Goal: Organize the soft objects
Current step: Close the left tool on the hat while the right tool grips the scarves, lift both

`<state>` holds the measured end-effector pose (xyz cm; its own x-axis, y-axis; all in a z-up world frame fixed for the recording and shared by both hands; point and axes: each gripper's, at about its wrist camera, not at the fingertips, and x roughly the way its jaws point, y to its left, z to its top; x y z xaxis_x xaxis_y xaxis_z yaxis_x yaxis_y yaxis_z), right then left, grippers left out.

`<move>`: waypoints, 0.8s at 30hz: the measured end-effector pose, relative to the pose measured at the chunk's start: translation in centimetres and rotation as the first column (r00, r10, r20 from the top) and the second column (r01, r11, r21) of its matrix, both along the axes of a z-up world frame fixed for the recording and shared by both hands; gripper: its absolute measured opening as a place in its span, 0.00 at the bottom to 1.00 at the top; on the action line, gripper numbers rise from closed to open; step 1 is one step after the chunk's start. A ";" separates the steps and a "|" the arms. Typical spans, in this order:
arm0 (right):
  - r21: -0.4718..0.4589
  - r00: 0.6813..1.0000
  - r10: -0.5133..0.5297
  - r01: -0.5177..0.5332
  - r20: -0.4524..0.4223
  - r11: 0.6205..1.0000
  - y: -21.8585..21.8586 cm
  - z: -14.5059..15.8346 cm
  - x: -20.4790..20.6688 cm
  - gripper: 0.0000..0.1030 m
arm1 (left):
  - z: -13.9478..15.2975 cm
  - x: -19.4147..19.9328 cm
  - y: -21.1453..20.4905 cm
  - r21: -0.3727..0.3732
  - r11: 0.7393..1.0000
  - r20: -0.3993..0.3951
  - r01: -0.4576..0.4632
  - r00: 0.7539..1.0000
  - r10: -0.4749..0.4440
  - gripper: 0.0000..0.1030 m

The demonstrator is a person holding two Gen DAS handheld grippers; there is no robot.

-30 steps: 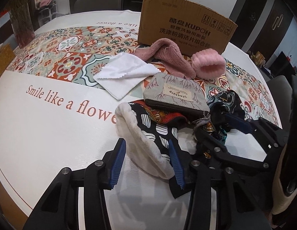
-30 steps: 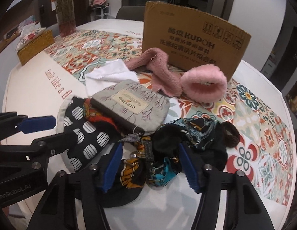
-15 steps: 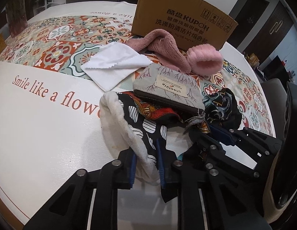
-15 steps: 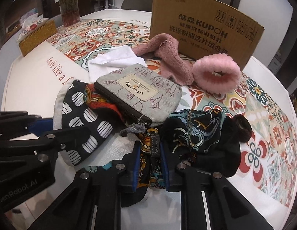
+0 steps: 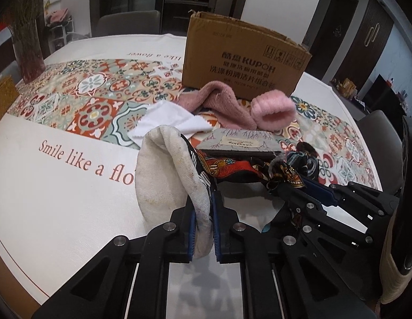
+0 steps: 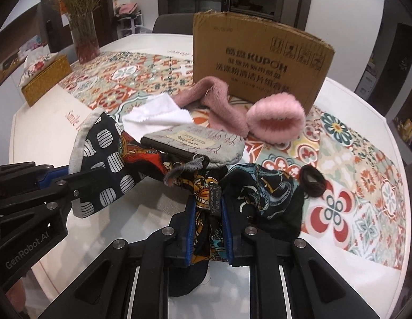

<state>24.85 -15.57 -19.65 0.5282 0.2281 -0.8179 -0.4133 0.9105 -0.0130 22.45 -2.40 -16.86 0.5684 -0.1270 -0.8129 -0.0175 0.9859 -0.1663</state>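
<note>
My left gripper [image 5: 203, 220] is shut on a black-and-white patterned pot holder with white backing [image 5: 163, 175], lifted off the table; it also shows in the right wrist view [image 6: 105, 159]. My right gripper [image 6: 208, 218] is shut on a dark patterned scarf [image 6: 261, 194], raised and stretched toward the pot holder. A grey pouch [image 6: 198, 143] rests across the scarf. A pink fuzzy cloth [image 6: 219, 101], a pink fluffy cuff [image 6: 275, 119] and a white cloth [image 6: 155, 114] lie behind, in front of an open cardboard box [image 6: 259, 61].
A round white table [image 5: 46, 186] carries a tiled runner [image 5: 94, 90]. A vase of dried flowers [image 6: 83, 26] and a tissue box [image 6: 43, 77] stand at the far left. A dark hair tie [image 6: 313, 180] lies right of the scarf. Chairs ring the table.
Both grippers have closed, the left on the pot holder and the right on the scarf, then lifted them. The pouch rose with the scarf.
</note>
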 end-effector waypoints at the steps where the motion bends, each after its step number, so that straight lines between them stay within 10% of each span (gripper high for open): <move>1: 0.001 1.000 -0.006 0.006 0.004 1.000 0.0 0.3 -0.1 0.18 | 0.3 0.0 0.0 -0.001 1.000 0.007 0.004 1.000 -0.004 0.12; 24: 0.047 0.965 -0.203 0.198 0.167 0.979 -2.0 9.1 -1.9 0.18 | 8.0 -0.4 0.1 0.034 0.993 0.192 0.110 0.975 -0.114 0.12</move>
<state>22.97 -17.59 -10.52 0.6965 0.1258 -0.7065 -0.2161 0.9756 -0.0393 22.02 -2.27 -8.90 0.6980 -0.1810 -0.6928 0.1234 0.9835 -0.1325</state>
